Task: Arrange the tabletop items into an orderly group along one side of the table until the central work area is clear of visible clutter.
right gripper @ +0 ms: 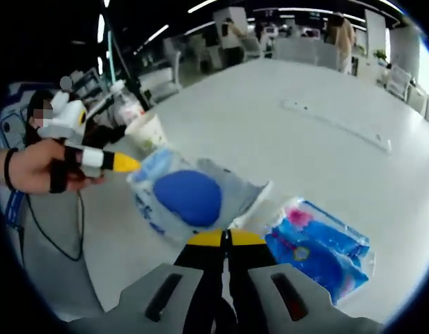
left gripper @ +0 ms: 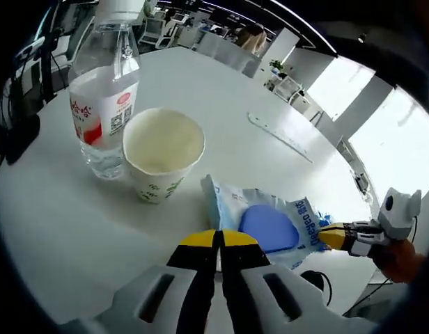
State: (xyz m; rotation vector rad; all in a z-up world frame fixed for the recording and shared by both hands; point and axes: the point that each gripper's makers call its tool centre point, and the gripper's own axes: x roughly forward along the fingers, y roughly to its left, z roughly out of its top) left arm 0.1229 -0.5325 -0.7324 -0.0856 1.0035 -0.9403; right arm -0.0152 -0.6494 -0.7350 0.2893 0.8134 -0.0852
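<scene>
Both grippers, left gripper (left gripper: 218, 240) and right gripper (right gripper: 227, 240), have jaws together, each pinching an edge of the clear packet holding a blue oval pad (left gripper: 270, 226). It lies just beside the white paper cup (left gripper: 162, 153) and clear plastic water bottle (left gripper: 103, 97). A second blue-and-pink packet (right gripper: 319, 250) and a clear ruler (left gripper: 278, 137) remain ungrouped.

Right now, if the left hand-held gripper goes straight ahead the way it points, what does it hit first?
The left hand-held gripper already has its shut tips at the clear packet with the blue pad. Straight on, it probably pushes that first; the paper cup sits off to one side.
</scene>
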